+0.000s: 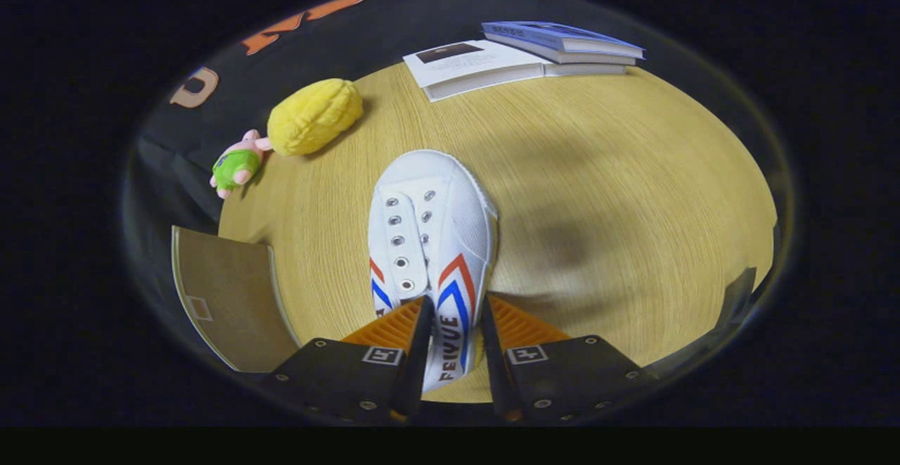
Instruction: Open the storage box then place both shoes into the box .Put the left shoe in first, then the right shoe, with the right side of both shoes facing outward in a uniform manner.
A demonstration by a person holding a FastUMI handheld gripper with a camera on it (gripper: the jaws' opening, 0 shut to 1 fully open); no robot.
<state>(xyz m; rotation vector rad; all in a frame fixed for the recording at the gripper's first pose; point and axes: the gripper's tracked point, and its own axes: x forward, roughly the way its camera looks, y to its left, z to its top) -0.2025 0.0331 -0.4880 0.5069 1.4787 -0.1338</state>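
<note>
A white canvas shoe point(429, 233) with red and blue chevron stripes and no laces points away from me over the wooden table point(619, 169). My gripper point(453, 331) is shut on the shoe's right side wall near the heel, one finger inside the opening and one outside. The shoe seems lifted off the table, with its shadow falling to the right. A brown flat panel point(225, 296), probably the storage box's lid or flap, lies just left of the fingers.
A yellow plush toy point(314, 117) and a small pink and green plush figure point(238, 164) sit at the table's far left edge. Two books point(520, 53) lie at the far side of the table.
</note>
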